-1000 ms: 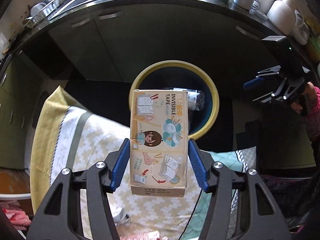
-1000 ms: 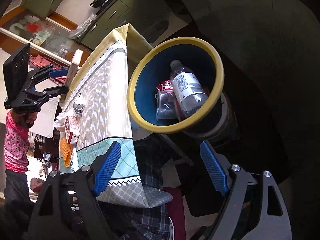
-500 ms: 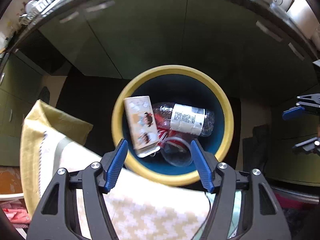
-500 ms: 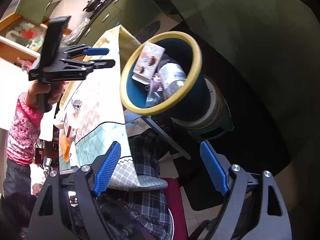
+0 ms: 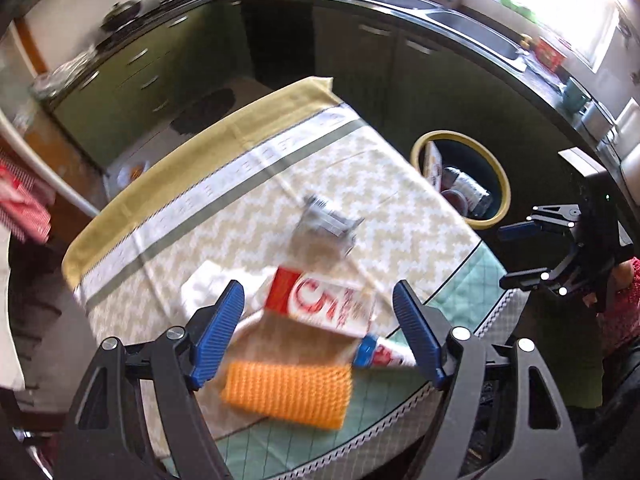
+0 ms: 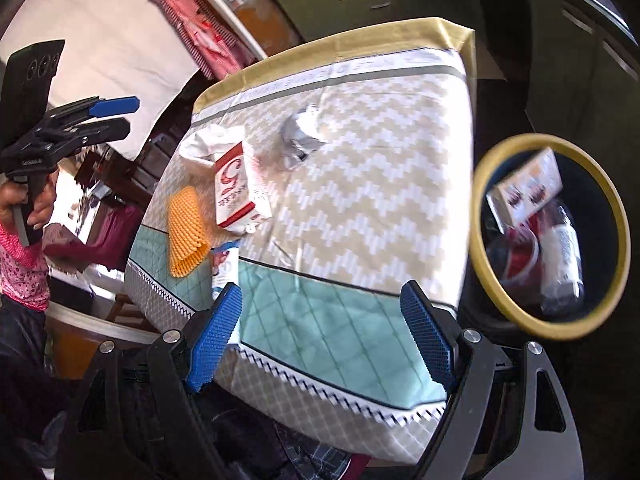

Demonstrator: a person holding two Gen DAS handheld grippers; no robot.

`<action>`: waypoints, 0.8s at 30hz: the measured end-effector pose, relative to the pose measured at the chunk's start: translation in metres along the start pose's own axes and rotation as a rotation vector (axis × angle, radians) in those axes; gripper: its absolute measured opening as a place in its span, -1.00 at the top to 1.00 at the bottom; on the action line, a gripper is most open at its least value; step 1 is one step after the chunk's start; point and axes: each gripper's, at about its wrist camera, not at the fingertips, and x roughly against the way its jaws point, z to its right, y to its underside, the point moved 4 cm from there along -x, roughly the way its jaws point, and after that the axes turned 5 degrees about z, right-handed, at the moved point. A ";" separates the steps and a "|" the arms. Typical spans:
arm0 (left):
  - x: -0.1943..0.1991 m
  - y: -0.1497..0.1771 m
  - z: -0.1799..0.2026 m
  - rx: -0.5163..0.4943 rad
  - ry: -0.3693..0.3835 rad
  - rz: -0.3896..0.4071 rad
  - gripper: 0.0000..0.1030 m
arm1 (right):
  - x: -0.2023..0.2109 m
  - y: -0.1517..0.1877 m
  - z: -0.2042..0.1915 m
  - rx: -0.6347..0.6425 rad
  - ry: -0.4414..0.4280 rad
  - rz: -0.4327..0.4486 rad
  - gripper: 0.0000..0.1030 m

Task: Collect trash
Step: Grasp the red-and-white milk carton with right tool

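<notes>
My left gripper [image 5: 320, 332] is open and empty above the near end of the table, over a red-and-white carton [image 5: 324, 304], an orange mesh sleeve [image 5: 288, 392] and a small tube [image 5: 384, 354]. A crumpled silver wrapper [image 5: 326, 228] lies mid-table. The yellow-rimmed bin [image 5: 500, 184] past the table's right edge holds the tape box [image 6: 528, 188], a plastic bottle [image 6: 564, 256] and a cup. My right gripper [image 6: 320, 332] is open and empty at the table's near edge. The carton [image 6: 232, 188], mesh sleeve [image 6: 186, 232] and wrapper [image 6: 298, 140] also show in the right wrist view.
The table wears a zigzag cloth [image 5: 248, 184] with a teal border. White tissue [image 5: 204, 292] lies beside the carton. Dark kitchen cabinets and a sink counter [image 5: 440, 20] run behind. A chair with plaid fabric [image 6: 312, 456] sits under the table's near edge.
My left gripper let the tape box drop into the bin, then swung back over the table's trash. My right gripper turned from the bin toward the table.
</notes>
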 end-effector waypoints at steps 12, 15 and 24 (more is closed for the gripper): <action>0.038 0.132 -0.102 0.274 -0.046 -0.034 -0.41 | -0.136 -0.060 -0.121 0.330 0.113 -0.198 -0.57; 0.033 0.143 -0.104 0.290 -0.034 -0.050 -0.41 | -0.162 -0.062 -0.120 0.341 0.146 -0.253 -0.57; 0.008 0.147 -0.093 0.273 0.009 -0.104 -0.42 | -0.191 -0.056 -0.119 0.355 0.183 -0.305 -0.24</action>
